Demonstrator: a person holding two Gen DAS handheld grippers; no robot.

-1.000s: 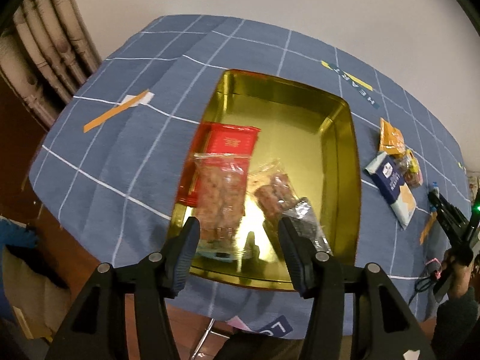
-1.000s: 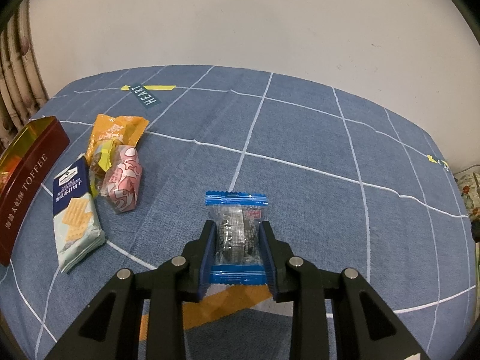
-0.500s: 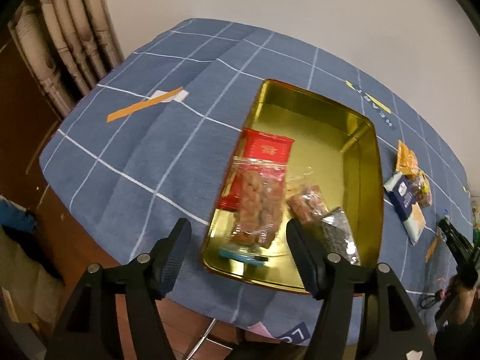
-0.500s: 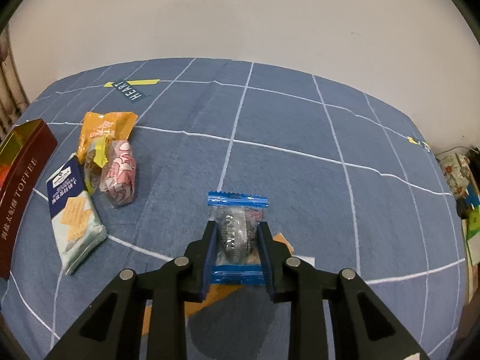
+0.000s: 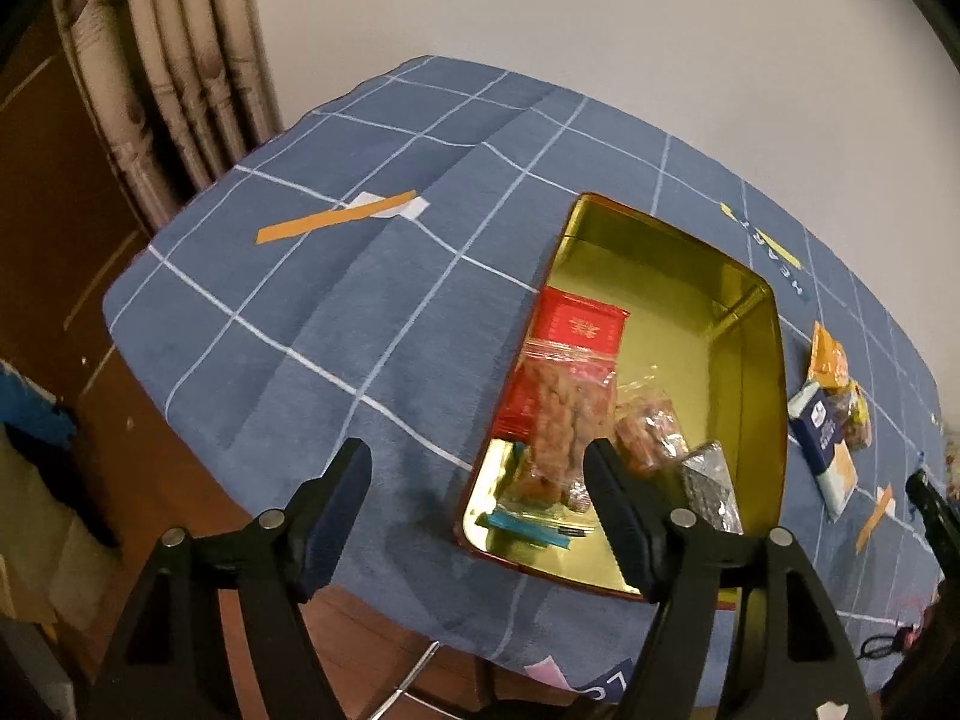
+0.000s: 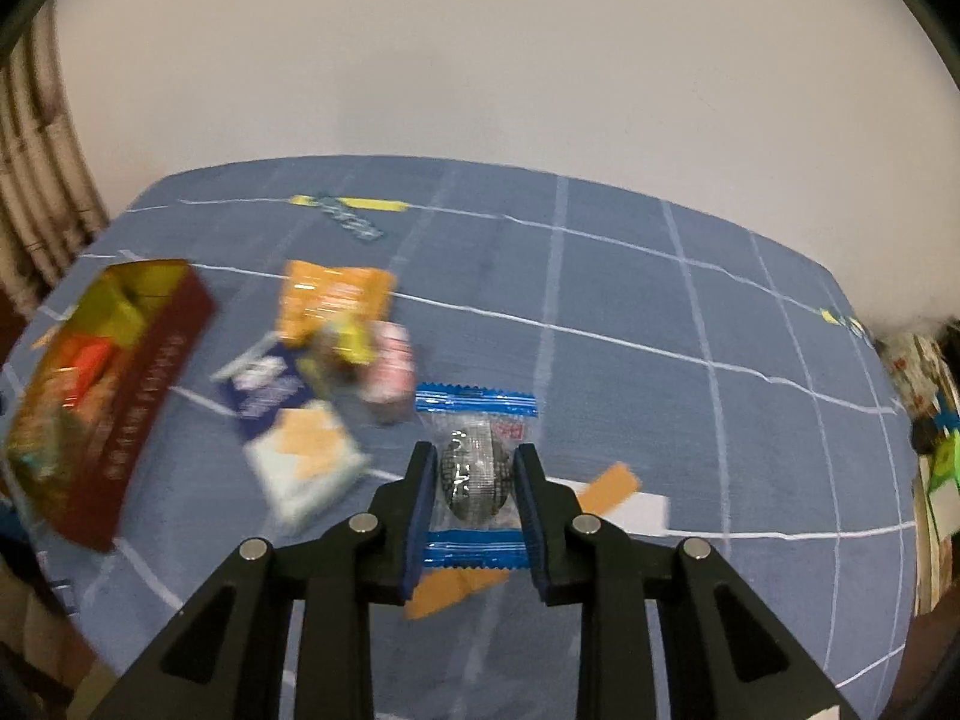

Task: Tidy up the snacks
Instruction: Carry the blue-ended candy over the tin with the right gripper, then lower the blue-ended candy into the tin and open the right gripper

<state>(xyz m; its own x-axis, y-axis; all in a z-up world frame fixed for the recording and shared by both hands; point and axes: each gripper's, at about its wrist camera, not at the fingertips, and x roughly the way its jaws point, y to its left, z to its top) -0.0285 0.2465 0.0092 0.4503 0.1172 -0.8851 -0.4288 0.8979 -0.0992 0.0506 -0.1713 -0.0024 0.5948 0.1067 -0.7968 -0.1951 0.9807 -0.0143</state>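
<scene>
Right wrist view shows the right gripper [image 6: 471,483] clamped on a clear, blue-ended snack packet [image 6: 476,468], and that packet has come up off the blue checked tablecloth [image 6: 660,312] since a second ago, when it lay flat on the cloth between the fingers. Everything behind it is now smeared sideways, so the hand is swinging toward the gold tin [image 6: 129,360] at nine o'clock. Three loose snacks remain on the cloth between tin and packet: an orange bag [image 6: 336,294], a navy cracker pack [image 6: 288,414] and a small pink sweet [image 6: 393,363].

Left wrist view has pulled back and to nine o'clock from the tin [image 5: 753,372]; the left gripper [image 5: 477,507] hangs wide apart and empty, off the tin's near left corner. Inside lie a red box [image 5: 579,324] and clear bags of brown pieces [image 5: 561,420].

I judge the pickup done and the carry underway; the drop into the tin comes next.
</scene>
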